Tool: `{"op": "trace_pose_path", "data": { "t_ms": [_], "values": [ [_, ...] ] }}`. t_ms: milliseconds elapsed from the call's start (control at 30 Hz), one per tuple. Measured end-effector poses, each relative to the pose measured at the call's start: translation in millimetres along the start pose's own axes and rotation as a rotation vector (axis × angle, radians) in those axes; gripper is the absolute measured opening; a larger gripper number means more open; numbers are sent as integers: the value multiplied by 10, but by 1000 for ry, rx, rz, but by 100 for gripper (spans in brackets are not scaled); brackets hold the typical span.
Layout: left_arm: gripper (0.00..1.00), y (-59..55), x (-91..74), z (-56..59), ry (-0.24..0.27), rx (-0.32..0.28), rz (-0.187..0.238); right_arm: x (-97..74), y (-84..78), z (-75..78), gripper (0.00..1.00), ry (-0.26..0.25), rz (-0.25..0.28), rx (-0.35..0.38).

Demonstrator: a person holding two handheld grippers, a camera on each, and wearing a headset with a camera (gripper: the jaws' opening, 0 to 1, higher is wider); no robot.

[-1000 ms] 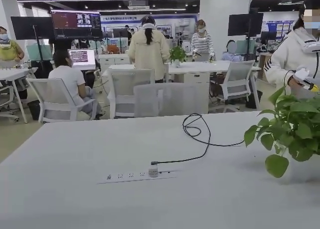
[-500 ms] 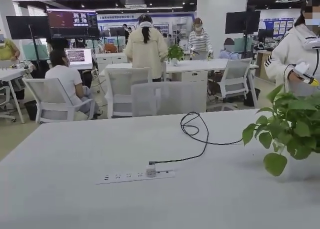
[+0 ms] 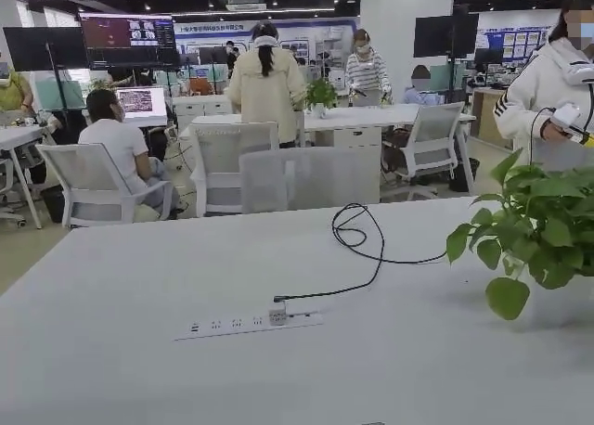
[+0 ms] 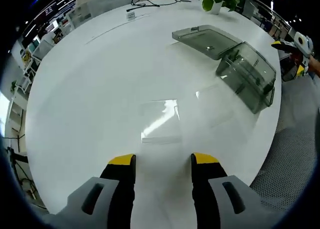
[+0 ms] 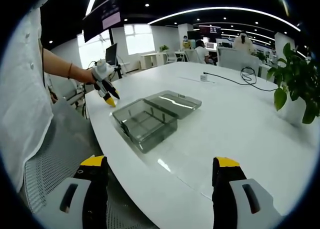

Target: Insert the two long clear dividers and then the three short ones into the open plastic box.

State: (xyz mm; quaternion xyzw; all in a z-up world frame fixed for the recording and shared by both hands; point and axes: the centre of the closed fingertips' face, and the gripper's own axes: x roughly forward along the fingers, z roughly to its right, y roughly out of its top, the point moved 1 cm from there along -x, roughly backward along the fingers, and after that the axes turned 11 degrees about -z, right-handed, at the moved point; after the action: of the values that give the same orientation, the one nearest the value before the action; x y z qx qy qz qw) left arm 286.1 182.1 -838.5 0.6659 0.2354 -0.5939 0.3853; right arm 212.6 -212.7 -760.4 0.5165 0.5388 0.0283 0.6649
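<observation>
In the left gripper view my left gripper [image 4: 163,161] stands open over the white table [image 4: 90,99], its yellow tips apart with nothing between them. Just beyond the tips lie flat clear dividers [image 4: 160,121]. Farther right the smoky open plastic box [image 4: 247,76] sits near the table edge with its lid [image 4: 207,39] folded back. My right gripper [image 4: 296,43] comes in at the far right, off the table. In the right gripper view my right gripper [image 5: 160,162] is open wide, short of the table edge. The box [image 5: 145,121] and lid [image 5: 172,101] lie ahead, and the left gripper [image 5: 106,86] hovers beside the box.
A power strip [image 3: 249,323] with a black cable [image 3: 357,244] lies mid-table. A potted plant [image 3: 538,239] stands at the right. A grey chair [image 3: 306,179] faces the far edge. Several people stand and sit at desks behind, and a person [image 3: 548,91] stands at the right.
</observation>
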Motion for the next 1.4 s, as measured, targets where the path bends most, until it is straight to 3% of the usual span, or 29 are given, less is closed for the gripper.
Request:
{"op": "trace_pose_path", "data": {
  "t_ms": [567,1100,1400],
  "values": [
    [32,8,-1,8,4,-26,-49,0,-18,12,86,-2,6,5],
    [31,14,7,3,-22,-24,-160,-11,-16,-2,86,-7,2,6],
    [30,-25,-30,44,-73,-57,-149,-12,15,-7,84,-7,7,10]
  ]
}}
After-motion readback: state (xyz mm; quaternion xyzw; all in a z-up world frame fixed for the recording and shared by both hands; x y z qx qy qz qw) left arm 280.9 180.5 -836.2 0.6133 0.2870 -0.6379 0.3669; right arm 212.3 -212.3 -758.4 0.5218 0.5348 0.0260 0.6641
